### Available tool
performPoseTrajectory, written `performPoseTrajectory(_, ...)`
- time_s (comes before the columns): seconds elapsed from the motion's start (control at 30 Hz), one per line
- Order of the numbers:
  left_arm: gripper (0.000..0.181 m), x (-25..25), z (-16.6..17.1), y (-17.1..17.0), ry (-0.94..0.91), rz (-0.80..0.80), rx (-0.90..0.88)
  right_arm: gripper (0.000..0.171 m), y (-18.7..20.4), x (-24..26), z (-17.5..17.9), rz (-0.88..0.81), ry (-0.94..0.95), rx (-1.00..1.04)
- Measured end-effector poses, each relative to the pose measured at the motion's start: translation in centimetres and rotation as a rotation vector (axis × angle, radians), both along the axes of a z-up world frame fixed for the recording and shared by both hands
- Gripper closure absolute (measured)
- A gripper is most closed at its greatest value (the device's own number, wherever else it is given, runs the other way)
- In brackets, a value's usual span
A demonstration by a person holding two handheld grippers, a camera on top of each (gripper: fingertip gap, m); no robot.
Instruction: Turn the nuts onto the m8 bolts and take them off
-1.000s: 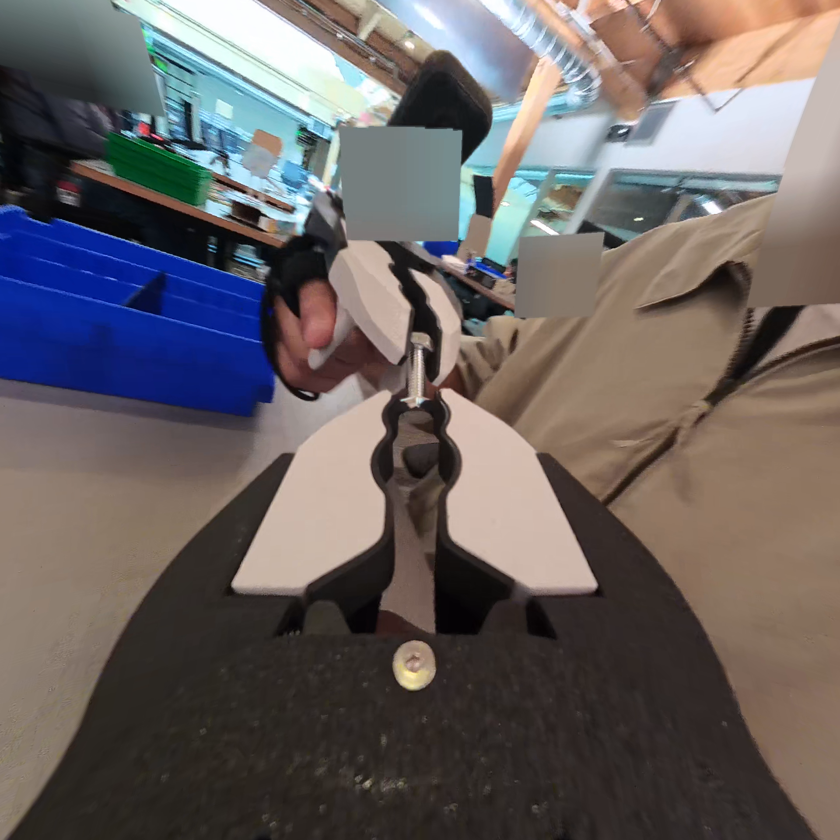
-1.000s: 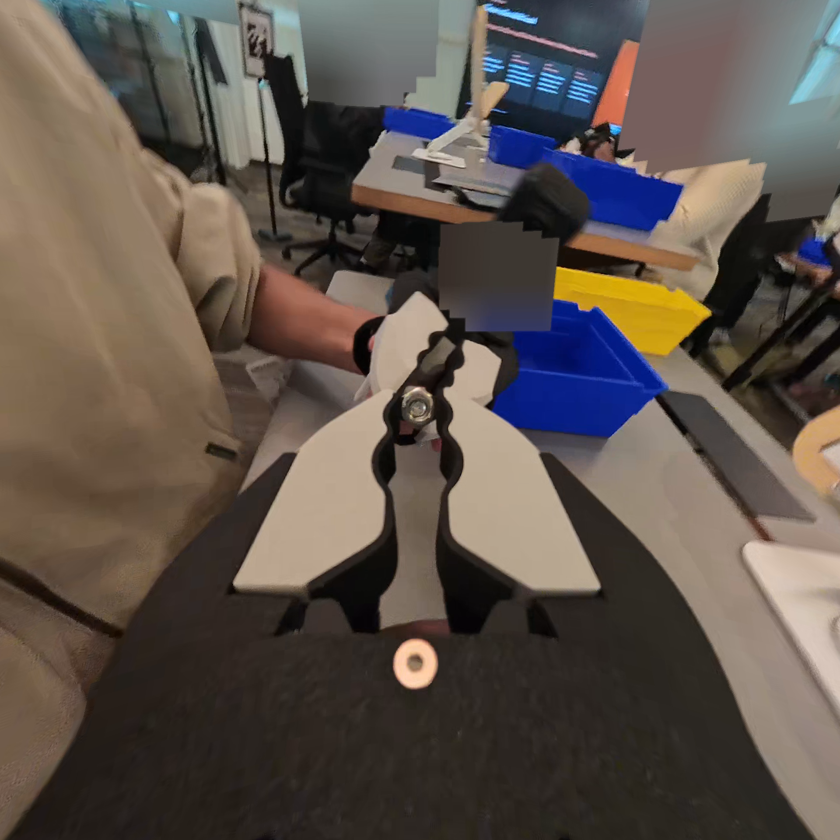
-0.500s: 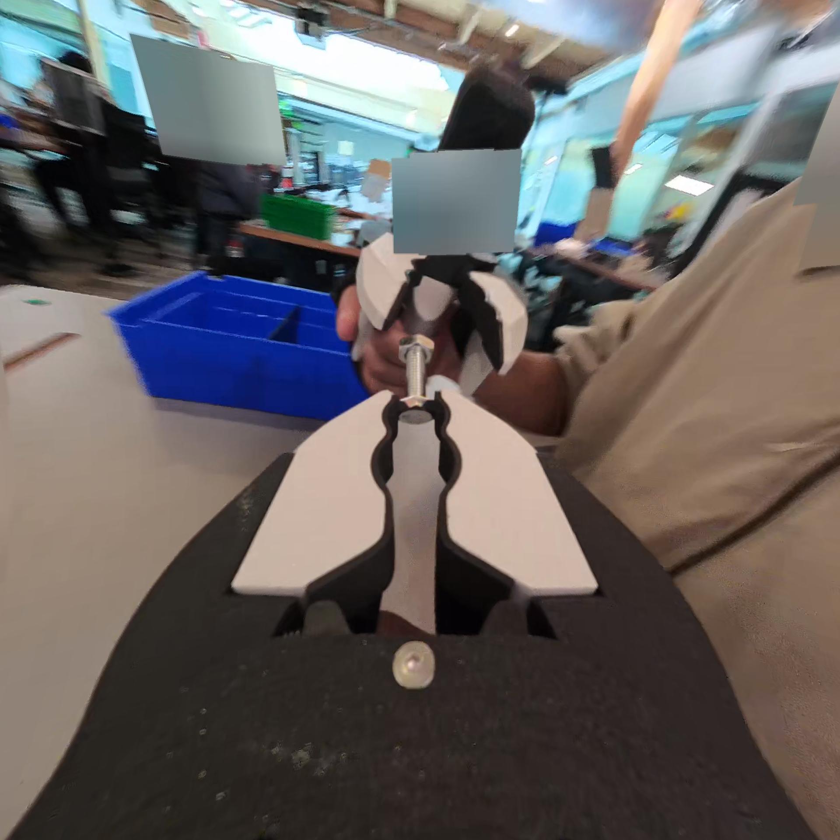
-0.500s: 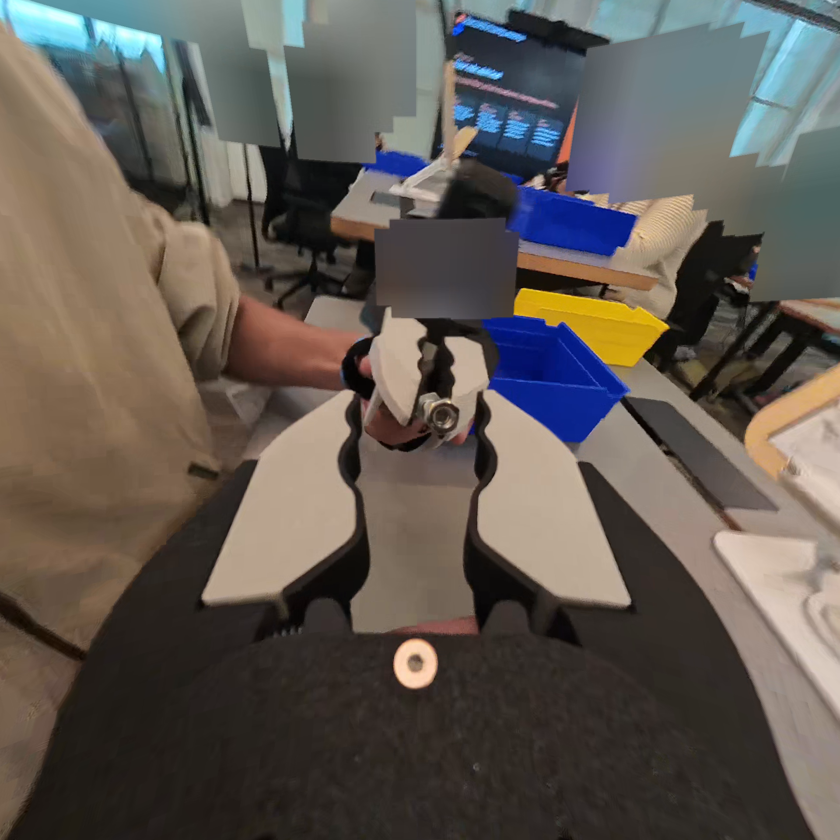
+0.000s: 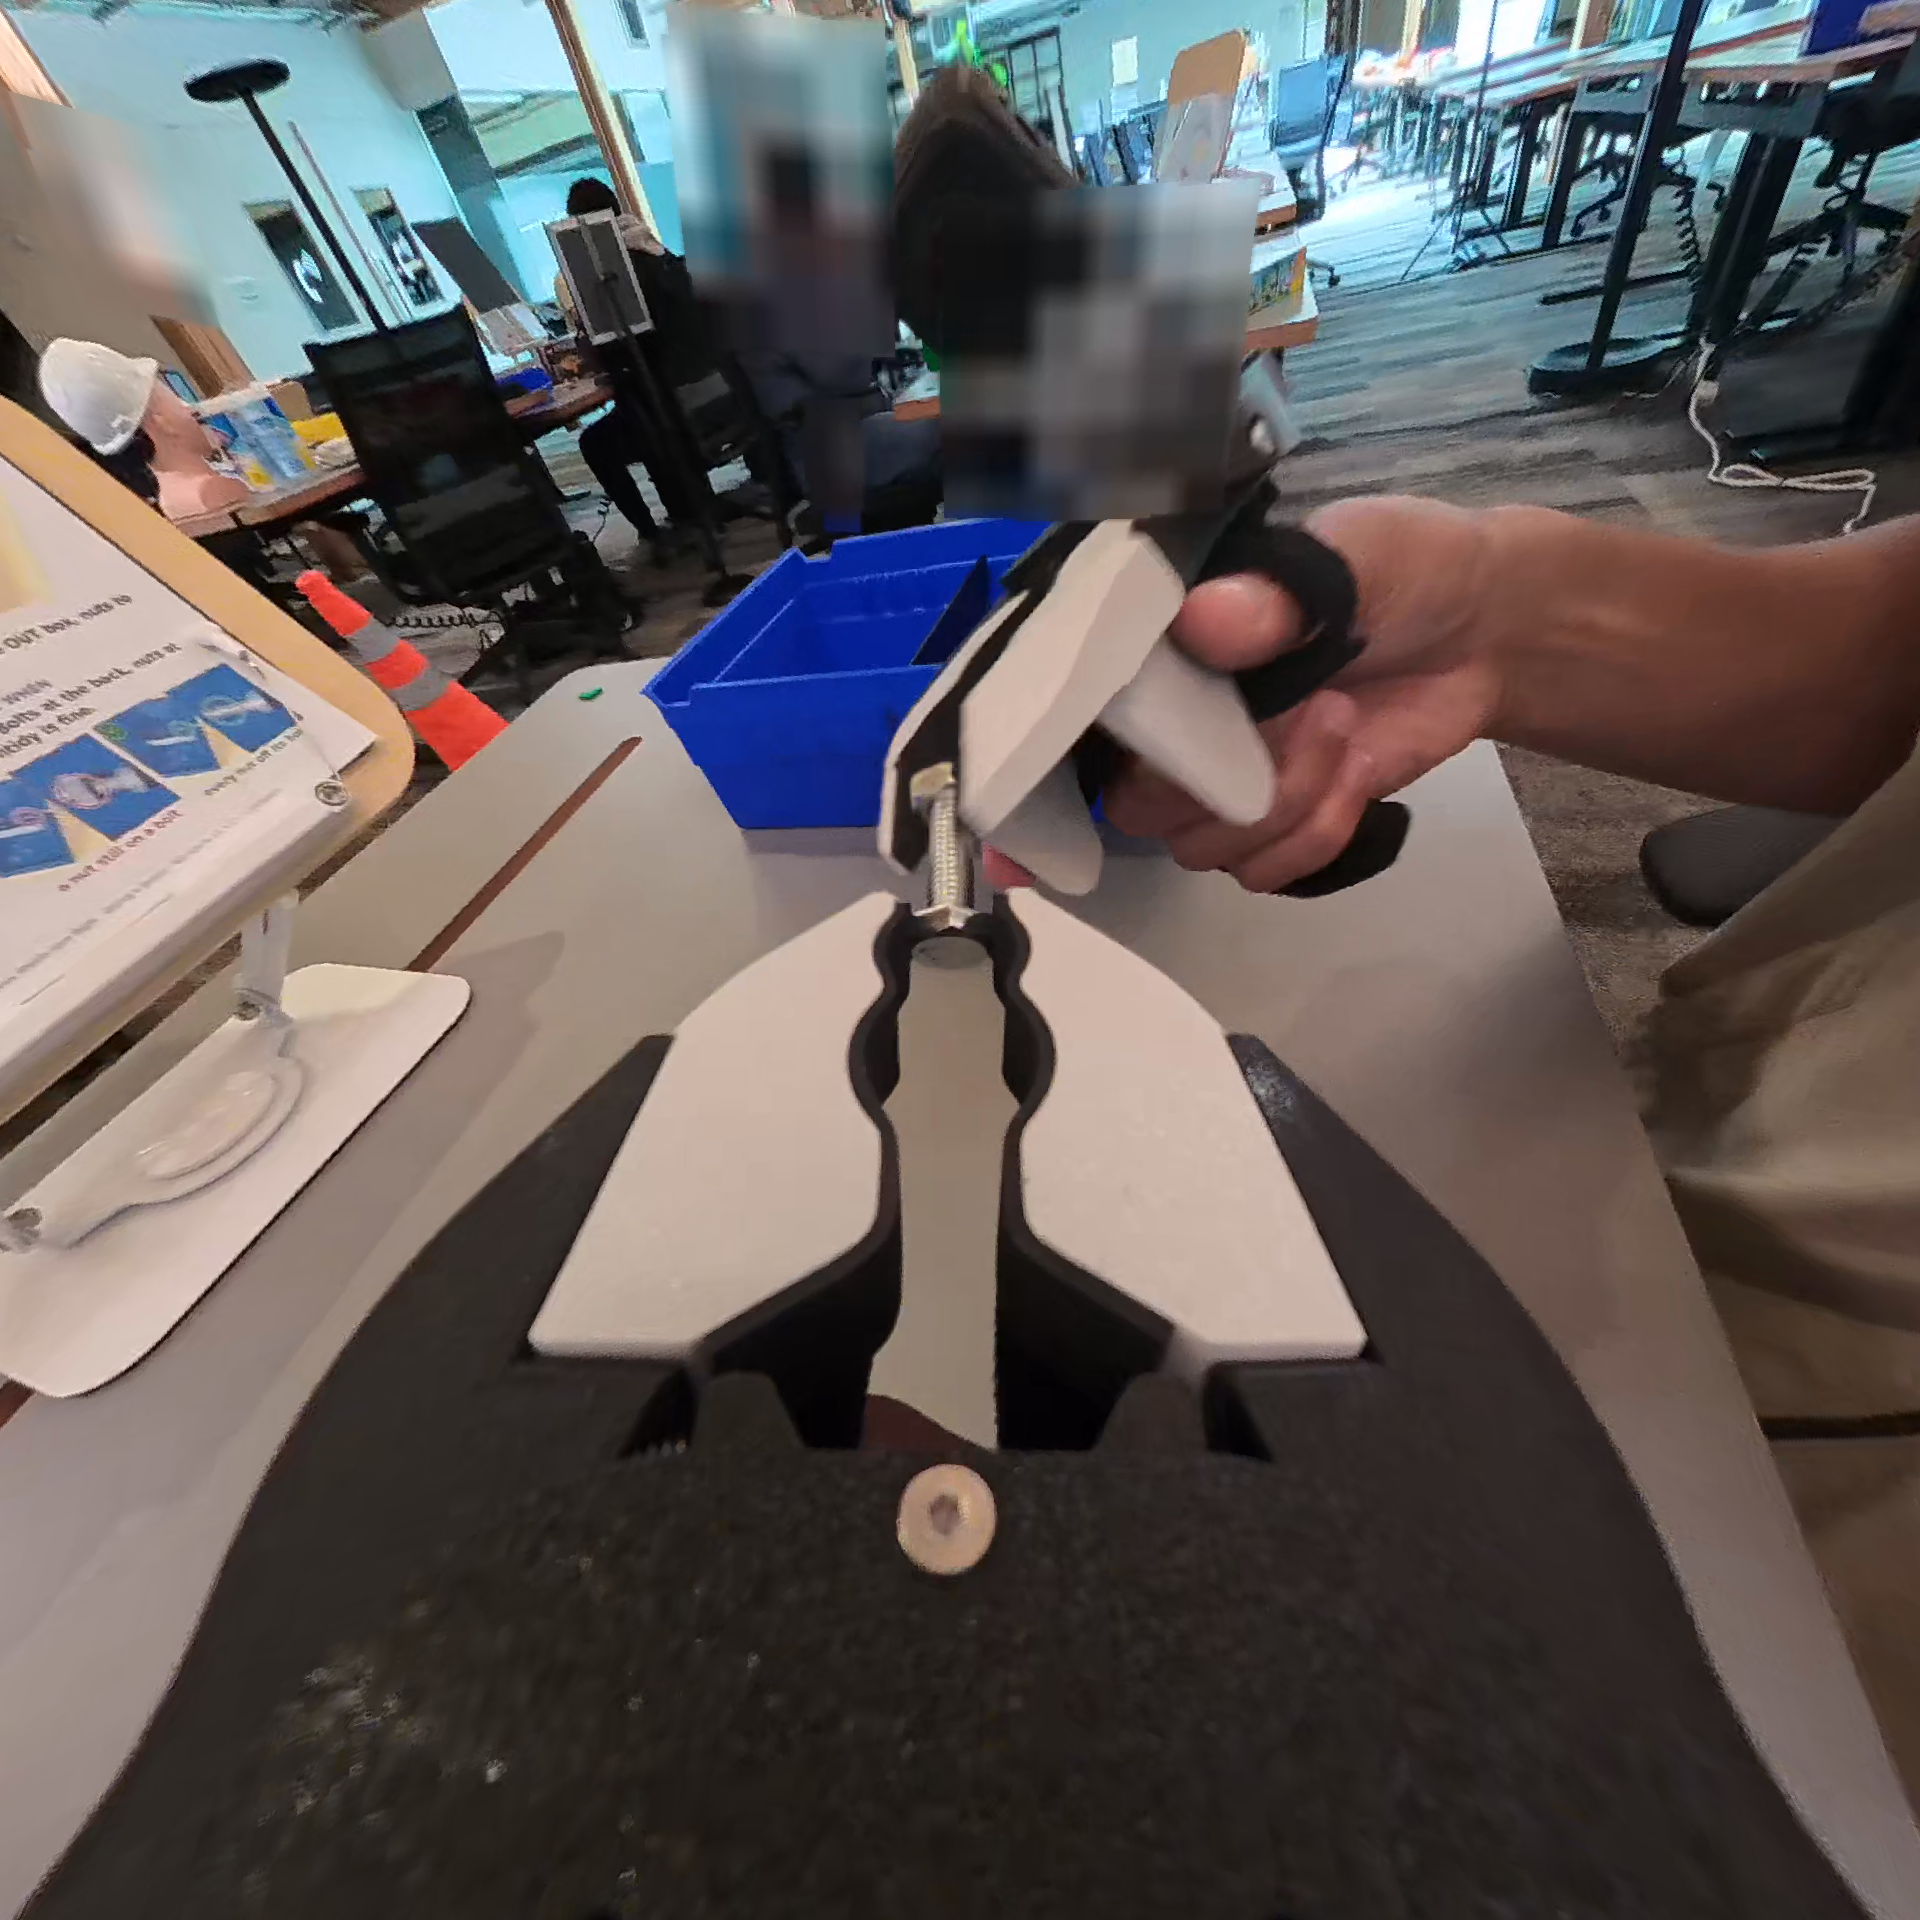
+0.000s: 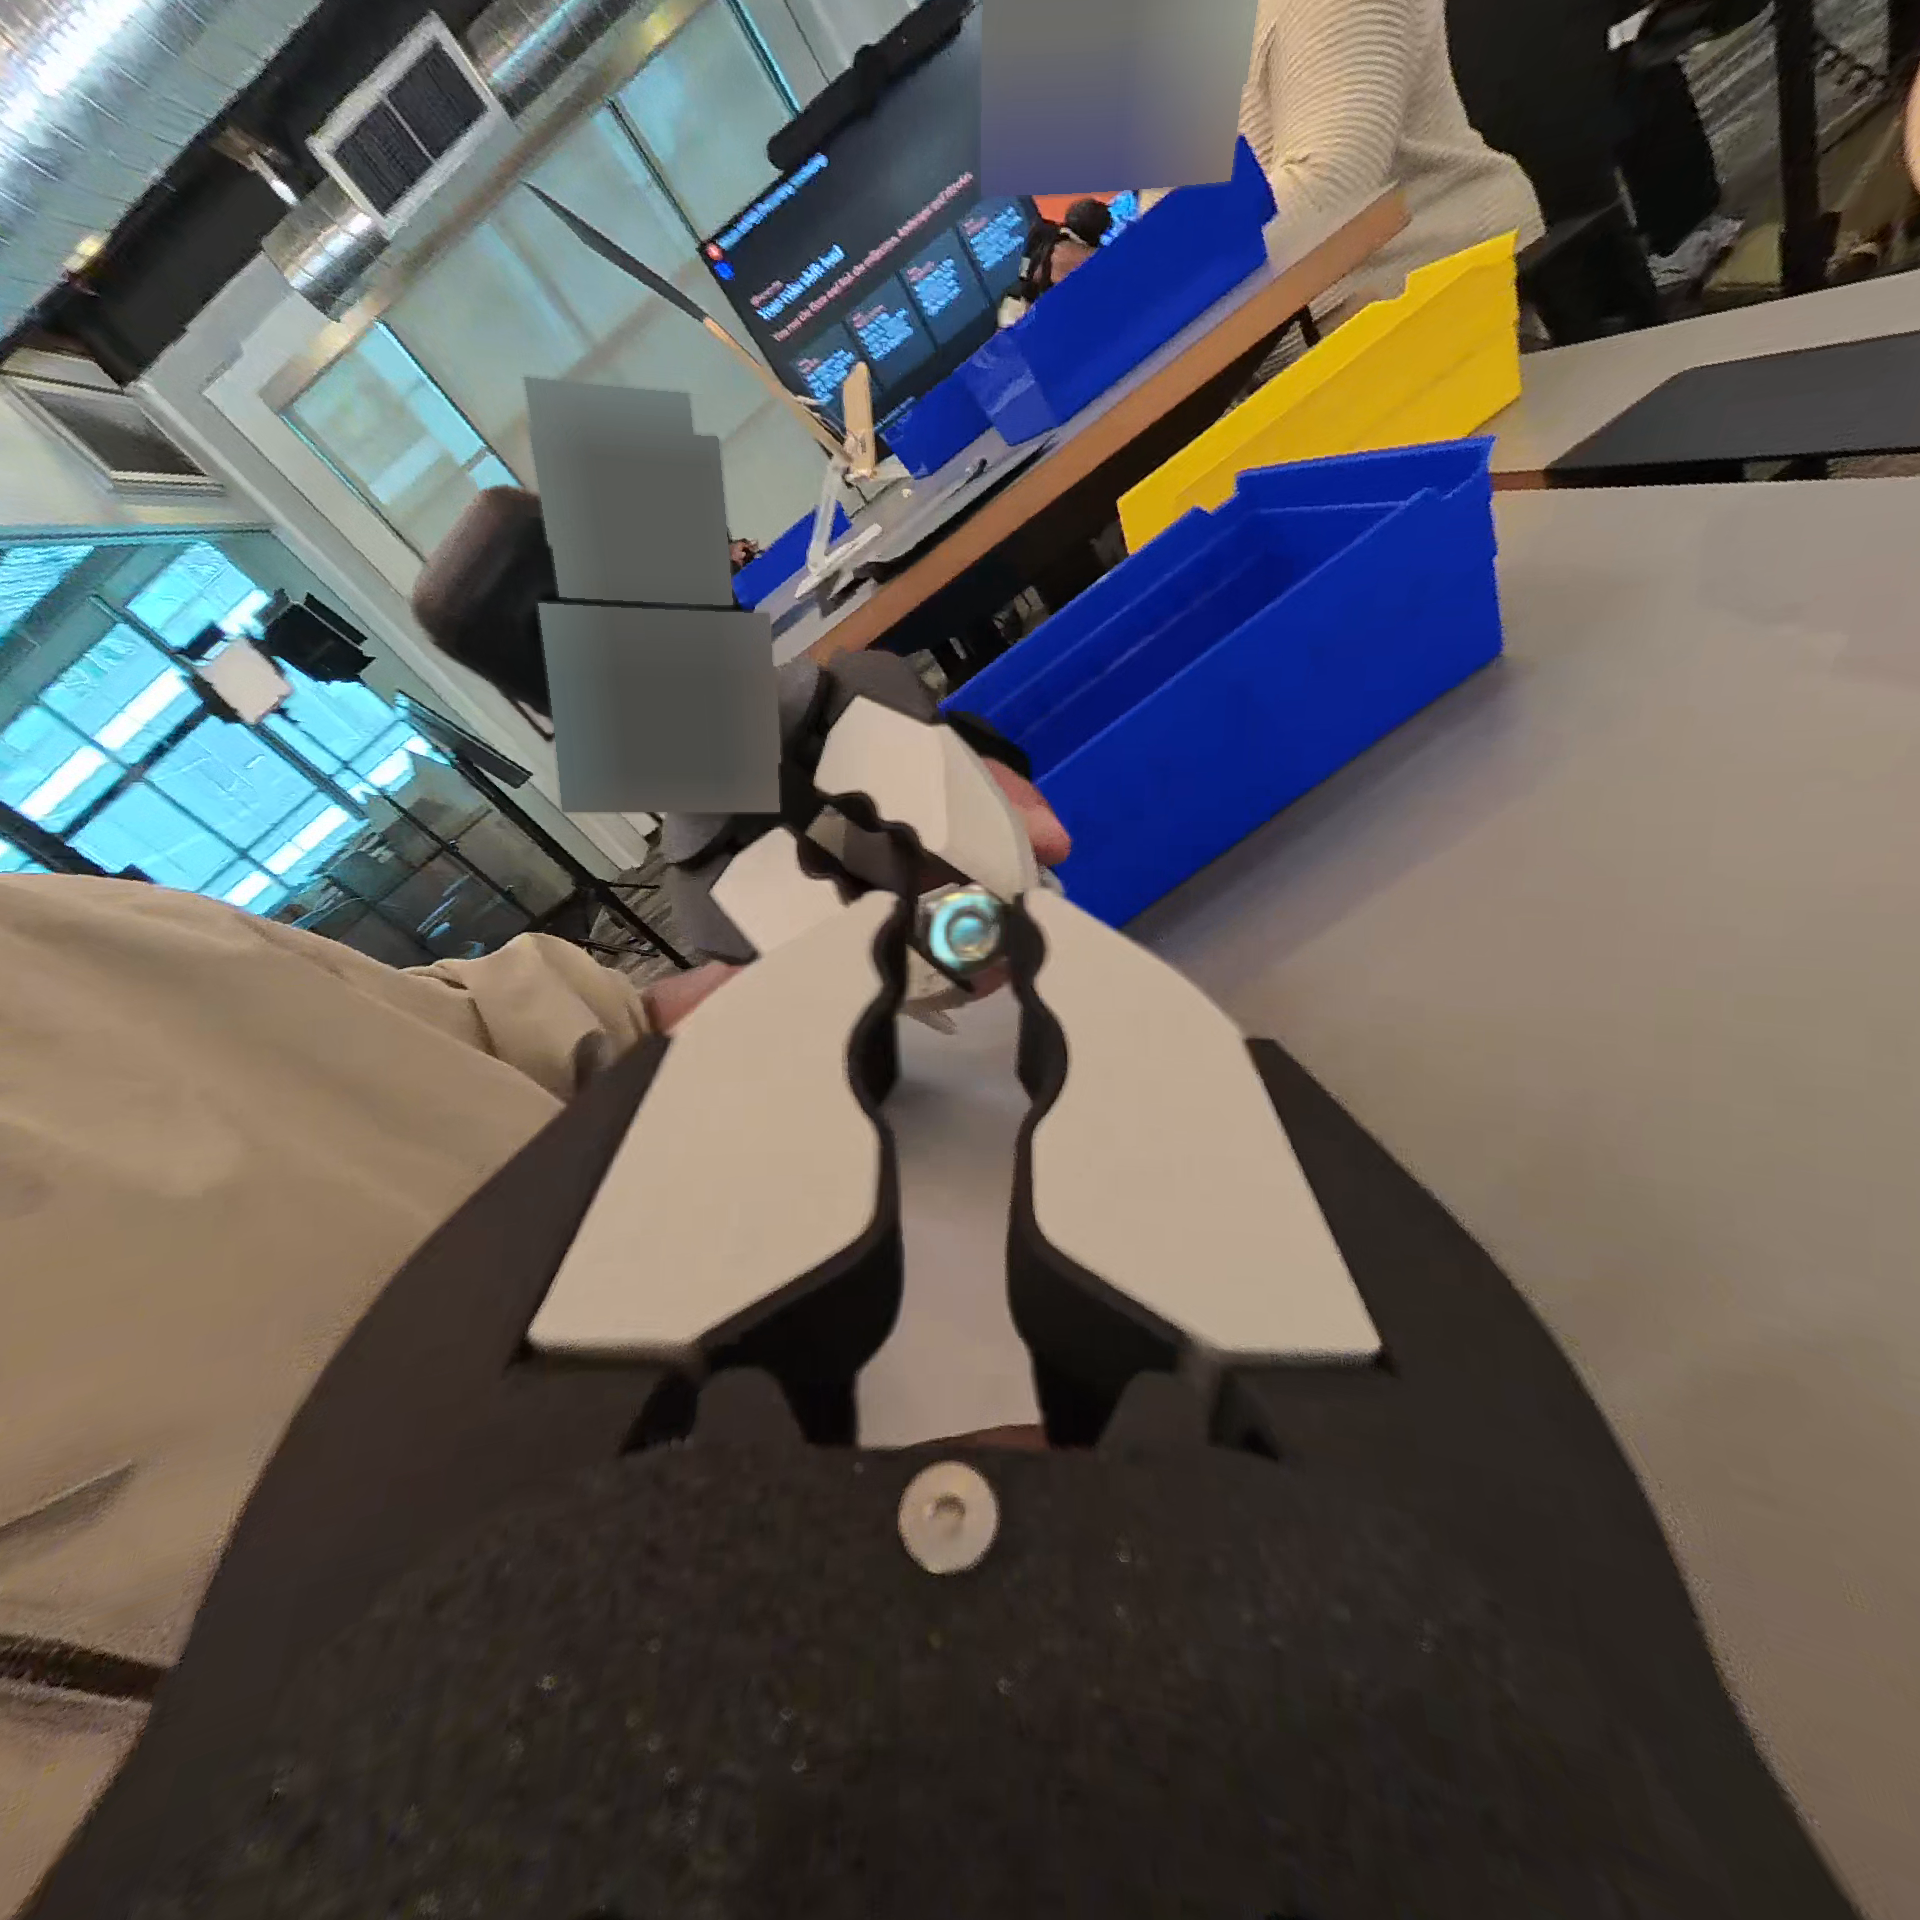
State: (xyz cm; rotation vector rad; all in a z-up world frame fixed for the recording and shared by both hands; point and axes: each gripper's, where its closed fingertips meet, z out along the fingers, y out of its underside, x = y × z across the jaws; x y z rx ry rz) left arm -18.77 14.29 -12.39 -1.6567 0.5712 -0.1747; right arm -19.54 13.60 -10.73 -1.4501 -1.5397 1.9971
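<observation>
My left gripper [image 5: 951,920] is shut on the hex head of a silver bolt [image 5: 949,862], which points away from it above the grey table [image 5: 665,935]. The nut [image 5: 932,779] sits at the far end of the thread. My right gripper [image 6: 961,935] faces the left one and is shut on that nut [image 6: 961,928], seen end-on with the bolt tip in its hole. In the left wrist view the right gripper [image 5: 1023,727] shows tilted, held by a bare hand [image 5: 1340,727]. In the right wrist view the left gripper [image 6: 904,779] shows just behind the nut.
A blue bin [image 5: 790,727] stands on the table behind the grippers; it also shows in the right wrist view [image 6: 1247,675]. A printed sheet on a white stand [image 5: 156,790] is at the left. A yellow bin [image 6: 1351,374] and a black mat [image 6: 1745,416] lie farther off. The person's beige sleeve [image 6: 260,1091] is close. Less than 4 cm separates the two grippers' tips.
My right gripper opened off the nut half a second ago and has shut on it again at a new roll angle. My left gripper kept the bolt head throughout. Both views have swung round.
</observation>
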Motion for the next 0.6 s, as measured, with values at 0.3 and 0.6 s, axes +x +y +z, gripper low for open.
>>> performPoseTrajectory(0.3, 0.167, 1.4, 1.3, -2.0, -0.361, -0.234, -0.113, 0.156, -1.7, 1.3, 1.1, 0.137, 0.196, 0.388)
performPoseTrajectory(0.6, 0.167, 1.5, 2.8, -3.2, -0.611, -0.418, -0.188, 0.156, -0.8, 2.7, 3.8, 0.190, 0.438, 0.784)
